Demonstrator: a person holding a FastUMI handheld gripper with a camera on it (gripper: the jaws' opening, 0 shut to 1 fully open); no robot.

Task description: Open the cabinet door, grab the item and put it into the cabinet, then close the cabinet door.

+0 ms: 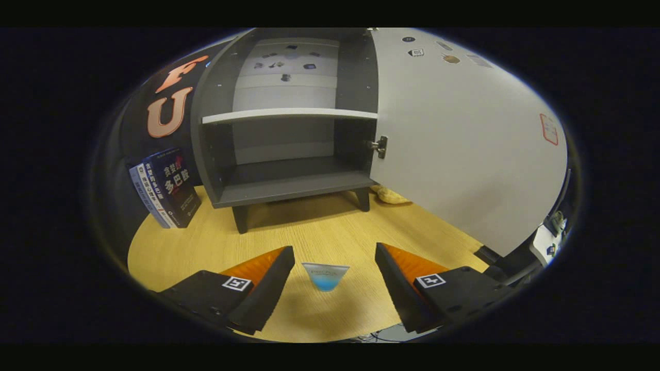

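A small grey cabinet (289,185) on short legs stands on the wooden table (319,226), well beyond my fingers. Its pale door (454,134) is swung wide open to the right. Both shelves inside look bare. A small clear cup with a blue base (325,276) sits on the table between my fingertips, touching neither. My gripper (330,265) is open, one finger on each side of the cup.
Several dark books (165,188) lean against the booth wall left of the cabinet. A yellowish object (393,196) lies on the table behind the open door, beside the cabinet's right leg. The table's near edge runs just below my fingers.
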